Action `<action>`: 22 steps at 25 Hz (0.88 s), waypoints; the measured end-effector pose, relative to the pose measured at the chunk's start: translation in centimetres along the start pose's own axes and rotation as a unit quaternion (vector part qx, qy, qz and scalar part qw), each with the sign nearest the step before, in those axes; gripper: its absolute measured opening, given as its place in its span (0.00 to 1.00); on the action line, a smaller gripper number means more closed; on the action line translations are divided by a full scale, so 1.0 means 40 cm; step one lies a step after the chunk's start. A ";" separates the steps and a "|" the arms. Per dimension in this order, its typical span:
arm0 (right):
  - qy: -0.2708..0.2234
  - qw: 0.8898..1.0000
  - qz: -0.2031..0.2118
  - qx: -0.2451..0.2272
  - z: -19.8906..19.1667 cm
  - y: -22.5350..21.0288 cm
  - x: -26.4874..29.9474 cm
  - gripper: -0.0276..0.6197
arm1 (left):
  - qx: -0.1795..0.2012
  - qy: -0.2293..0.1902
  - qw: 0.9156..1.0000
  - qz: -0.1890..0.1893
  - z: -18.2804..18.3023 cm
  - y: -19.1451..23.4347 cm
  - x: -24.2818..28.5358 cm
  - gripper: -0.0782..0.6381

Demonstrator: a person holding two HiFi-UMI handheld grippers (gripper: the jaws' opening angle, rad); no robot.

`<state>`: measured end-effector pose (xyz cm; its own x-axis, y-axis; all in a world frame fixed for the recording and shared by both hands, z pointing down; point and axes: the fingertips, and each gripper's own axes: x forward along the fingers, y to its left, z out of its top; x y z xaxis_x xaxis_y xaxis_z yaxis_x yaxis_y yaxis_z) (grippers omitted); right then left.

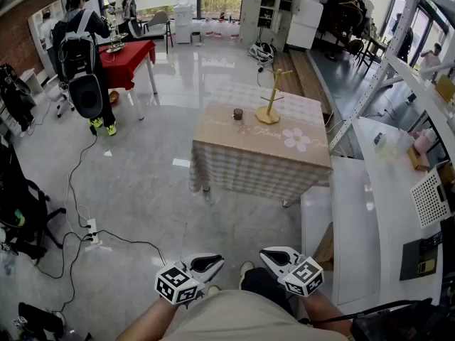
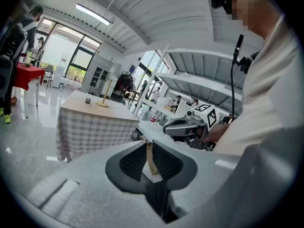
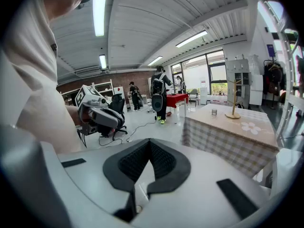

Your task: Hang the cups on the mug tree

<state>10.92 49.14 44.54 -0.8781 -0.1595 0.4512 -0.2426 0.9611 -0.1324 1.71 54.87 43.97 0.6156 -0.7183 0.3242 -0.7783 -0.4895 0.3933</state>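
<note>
At your twelve o'clock, the bench (image 1: 242,163) wears a beige-and-white check cloth with a white flower (image 1: 296,140). The mug tree (image 1: 269,99) is pale yellow and the cup (image 1: 238,114) dark brown. At eleven o'clock, the far bench (image 1: 126,55) is draped red. Your left tool (image 1: 207,264) and right tool (image 1: 274,256) are white with black-and-white square markers.

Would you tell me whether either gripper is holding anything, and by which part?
Nothing is held. The left gripper is slightly open and empty; the right gripper is shut on nothing. The cup sits untouched on the table.
</note>
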 end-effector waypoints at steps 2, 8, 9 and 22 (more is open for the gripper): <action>-0.003 1.000 -0.003 0.000 0.009 -0.032 0.002 0.06 | 0.002 -0.001 1.000 0.000 0.008 0.017 0.016 0.17; -0.026 1.000 -0.005 -0.007 0.071 -0.199 0.032 0.06 | 0.013 0.007 1.000 0.002 0.083 0.097 0.136 0.17; -0.028 1.000 -0.002 -0.007 0.079 -0.237 0.039 0.06 | 0.013 0.008 1.000 0.004 0.104 0.111 0.167 0.17; -0.045 0.998 0.052 0.010 0.163 -0.715 0.048 0.09 | 0.030 0.012 0.998 0.053 0.436 0.312 0.595 0.17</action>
<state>13.50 19.89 43.45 -0.9325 -0.0796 0.3524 -0.1551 0.9692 -0.1915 4.49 23.03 41.60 0.5322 -0.7560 0.3811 -0.8444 -0.4414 0.3035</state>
